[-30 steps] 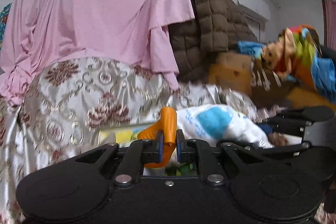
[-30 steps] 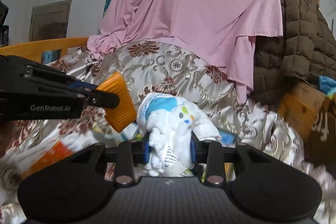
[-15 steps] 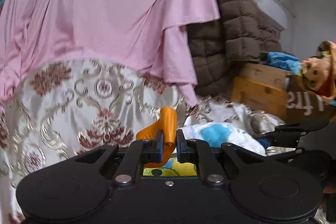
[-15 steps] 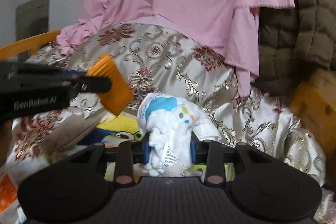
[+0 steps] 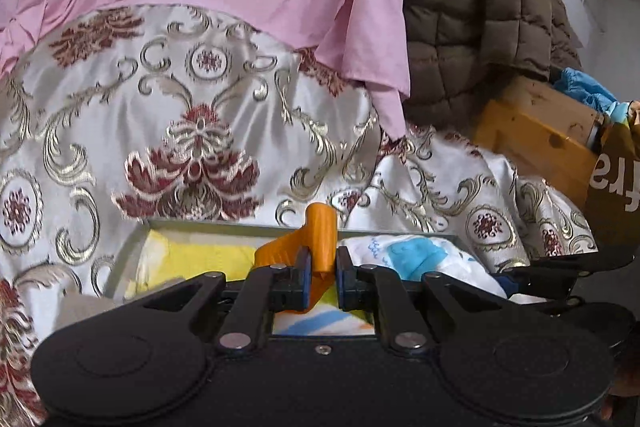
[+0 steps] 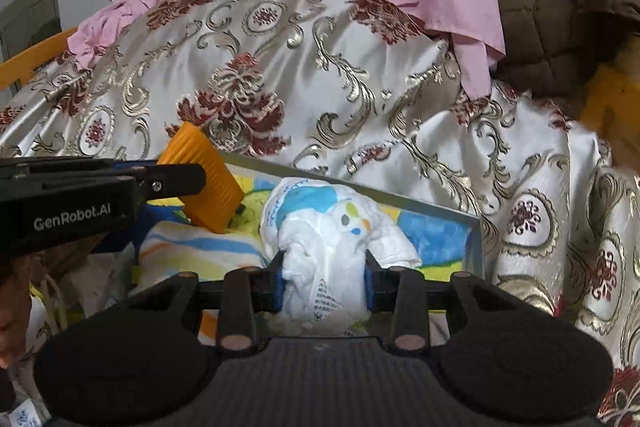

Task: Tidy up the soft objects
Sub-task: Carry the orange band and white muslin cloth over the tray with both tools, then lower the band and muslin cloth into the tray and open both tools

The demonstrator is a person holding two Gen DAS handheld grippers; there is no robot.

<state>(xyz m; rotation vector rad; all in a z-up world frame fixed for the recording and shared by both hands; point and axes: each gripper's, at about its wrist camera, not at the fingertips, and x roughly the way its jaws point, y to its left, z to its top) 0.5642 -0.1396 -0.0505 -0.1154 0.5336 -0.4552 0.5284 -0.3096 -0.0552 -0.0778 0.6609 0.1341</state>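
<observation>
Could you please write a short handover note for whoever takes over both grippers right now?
Left gripper: shut on the orange ribbed item, held above the grey box.
Right gripper: shut on the white rolled diaper, also over the box; its jaws have just eased open slightly, pads touching the diaper.
Box: lined with a colourful printed cloth, set against the brocade quilt.
Done: both items brought to the box.
Left: lower and release each inside.

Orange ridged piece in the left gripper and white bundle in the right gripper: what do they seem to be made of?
The orange ridged piece looks like soft rubber or foam, matte, with fine parallel ribs; which one is unclear. The white bundle with blue patch looks like non-woven, papery fabric, crinkled and matte, with coloured dots and printed text, possibly a rolled diaper.
</observation>
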